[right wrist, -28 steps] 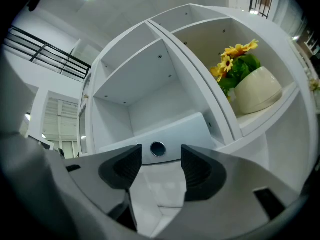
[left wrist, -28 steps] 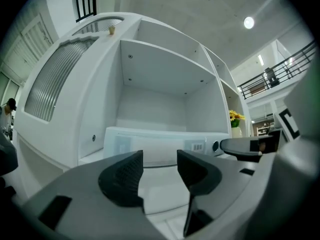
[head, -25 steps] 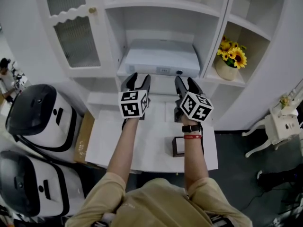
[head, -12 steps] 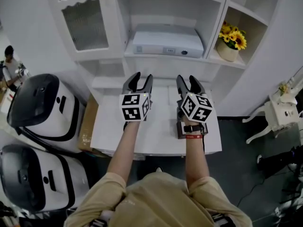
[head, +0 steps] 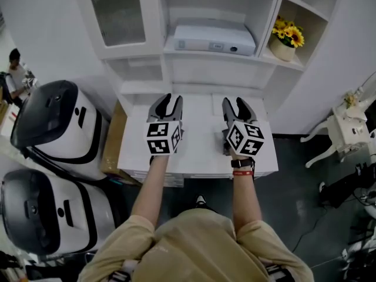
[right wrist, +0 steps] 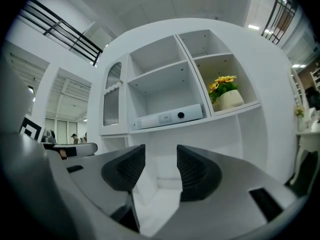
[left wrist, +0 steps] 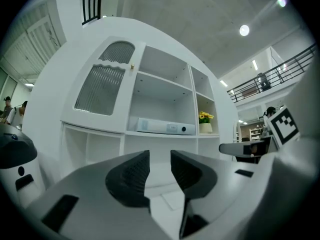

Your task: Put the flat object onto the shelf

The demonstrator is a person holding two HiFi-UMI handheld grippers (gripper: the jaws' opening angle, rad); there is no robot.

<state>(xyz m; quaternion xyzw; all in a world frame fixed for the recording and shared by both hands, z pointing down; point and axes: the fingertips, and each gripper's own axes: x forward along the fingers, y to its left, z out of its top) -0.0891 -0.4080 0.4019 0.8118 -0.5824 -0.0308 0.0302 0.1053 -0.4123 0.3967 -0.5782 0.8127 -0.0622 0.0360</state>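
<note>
The flat object (head: pixel 214 39), a wide white-grey box with a small panel on its front, lies on the middle shelf of the white cabinet; it also shows in the left gripper view (left wrist: pixel 160 126) and the right gripper view (right wrist: pixel 170 116). My left gripper (head: pixel 168 98) and right gripper (head: pixel 237 101) hover side by side over the white table (head: pixel 200 117), well short of the shelf. Both point level at the cabinet. Each pair of jaws has just been closing, stands a narrow gap apart, and holds nothing, as seen for the left gripper (left wrist: pixel 160 156) and the right gripper (right wrist: pixel 161 151).
A pot of yellow flowers (head: pixel 286 40) stands in the right-hand shelf bay. A glass-fronted door (head: pixel 126 13) is at the upper left. Two white-and-black machines (head: pixel 53 128) and a cardboard box (head: pixel 111 148) stand left of the table. A white chair (head: pixel 346 137) is at the right.
Both grippers have drawn back from the shelf toward me and sunk over the table. Their jaws have narrowed. The flat object stays on the shelf.
</note>
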